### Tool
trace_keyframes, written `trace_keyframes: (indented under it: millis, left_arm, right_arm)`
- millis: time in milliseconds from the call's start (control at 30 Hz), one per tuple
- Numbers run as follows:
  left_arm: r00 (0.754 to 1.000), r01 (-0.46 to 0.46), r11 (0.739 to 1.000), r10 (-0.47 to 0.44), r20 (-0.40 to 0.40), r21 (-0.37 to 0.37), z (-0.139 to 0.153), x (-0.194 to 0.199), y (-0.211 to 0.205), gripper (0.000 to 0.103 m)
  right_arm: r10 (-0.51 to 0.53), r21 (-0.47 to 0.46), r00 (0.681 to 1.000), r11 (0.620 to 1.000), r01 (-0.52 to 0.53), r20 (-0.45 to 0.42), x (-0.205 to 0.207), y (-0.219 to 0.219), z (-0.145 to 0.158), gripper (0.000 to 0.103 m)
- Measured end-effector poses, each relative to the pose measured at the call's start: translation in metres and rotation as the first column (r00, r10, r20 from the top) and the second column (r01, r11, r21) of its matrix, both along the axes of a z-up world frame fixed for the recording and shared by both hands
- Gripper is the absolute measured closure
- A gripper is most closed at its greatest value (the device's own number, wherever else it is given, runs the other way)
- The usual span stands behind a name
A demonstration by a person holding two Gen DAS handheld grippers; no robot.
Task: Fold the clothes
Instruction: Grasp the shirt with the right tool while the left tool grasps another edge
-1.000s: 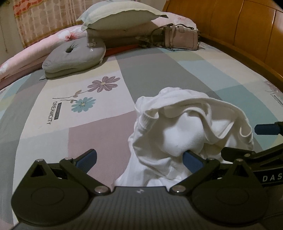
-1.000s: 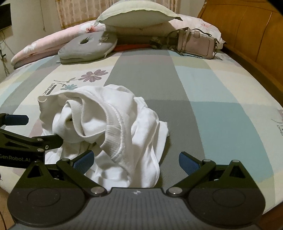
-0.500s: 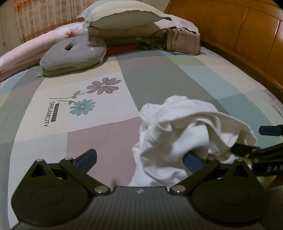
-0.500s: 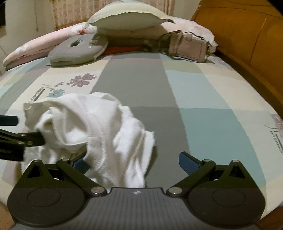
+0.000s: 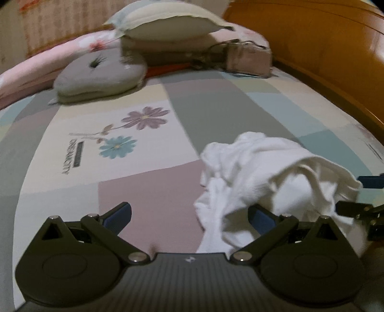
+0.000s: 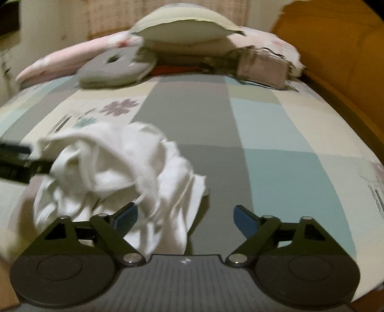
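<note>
Left gripper [image 5: 189, 216]: jaws spread wide, nothing clamped between them. Its right blue pad [image 5: 260, 217] is touching or tucked under the shirt [image 5: 259, 168]; left pad sits clear over the mauve patch of the bed [image 5: 216, 105]. Right gripper [image 6: 184, 216]: also wide, nothing pinched. Its left pad is at the shirt's edge, partly behind a fold; right pad hangs over bare grey sheet.

Shirt is a crumpled white heap on the near part of the bed, right of centre in the left view, left of centre in the right view, so it sits between the two tools. Each gripper's dark fingers show at the other camera's frame edge, up against the heap; cannot tell if they grip cloth there. Both views are motion-blurred.

Materials, big to small:
- Bed: flat sheet in pastel blocks (grey, teal, cream, mauve), printed purple and blue flowers plus a text label.
- Headboard [image 5: 324, 48]: glossy orange-brown wood, along the right side.
- Pillow [image 5: 168, 21]: plump, pale green-cream, stacked on pink floral bedding at the far end.
- Cushion [image 5: 100, 76]: grey, rounded, dimpled centre, soft.
- Shirt: soft knit, one ribbed hem or cuff visible, folds bunched and standing up.
- Bag [image 5: 247, 60]: pale pink, boxy, dark strap, beside the pillow.
- Grippers: matte black linkage, ribbed body, blue pads.
</note>
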State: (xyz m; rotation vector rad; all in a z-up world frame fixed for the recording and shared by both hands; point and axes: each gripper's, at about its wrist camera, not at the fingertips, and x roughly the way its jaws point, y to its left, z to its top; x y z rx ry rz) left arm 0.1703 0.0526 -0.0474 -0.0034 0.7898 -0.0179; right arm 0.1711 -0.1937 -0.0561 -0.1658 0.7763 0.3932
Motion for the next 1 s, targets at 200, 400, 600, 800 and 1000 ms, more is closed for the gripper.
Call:
trace_keyframes:
  millis: [200, 400, 600, 800, 1000]
  left_arm:
    - [0.996, 0.081, 0.995, -0.082, 0.019, 0.054, 0.001, -0.002, -0.009, 0.001]
    - [0.979, 0.178, 0.984, -0.177, 0.102, 0.001, 0.014, -0.011, -0.012, 0.024]
    - [0.970, 0.236, 0.972, -0.234, 0.071, -0.016, 0.012, -0.011, -0.017, 0.063]
    - [0.967, 0.254, 0.967, -0.254, 0.038, -0.007, 0.008, -0.010, -0.021, 0.065]
    - [0.967, 0.253, 0.967, -0.253, 0.022, -0.029, 0.004, -0.004, -0.016, 0.065]
  right_arm:
    - [0.056, -0.070, 0.998, 0.996, -0.055, 0.013, -0.017, 0.000, -0.004, 0.041]
    - [0.077, 0.017, 0.997, 0.997, -0.077, 0.004, -0.018, -0.005, 0.000, 0.062]
    - [0.097, 0.038, 0.995, 0.995, -0.097, -0.005, -0.019, 0.003, -0.003, 0.085]
    - [0.086, 0.058, 0.996, 0.995, -0.084, -0.028, -0.018, -0.001, -0.007, 0.086]
    - [0.073, 0.107, 0.997, 0.992, -0.069, -0.039, -0.013, -0.005, -0.008, 0.080]
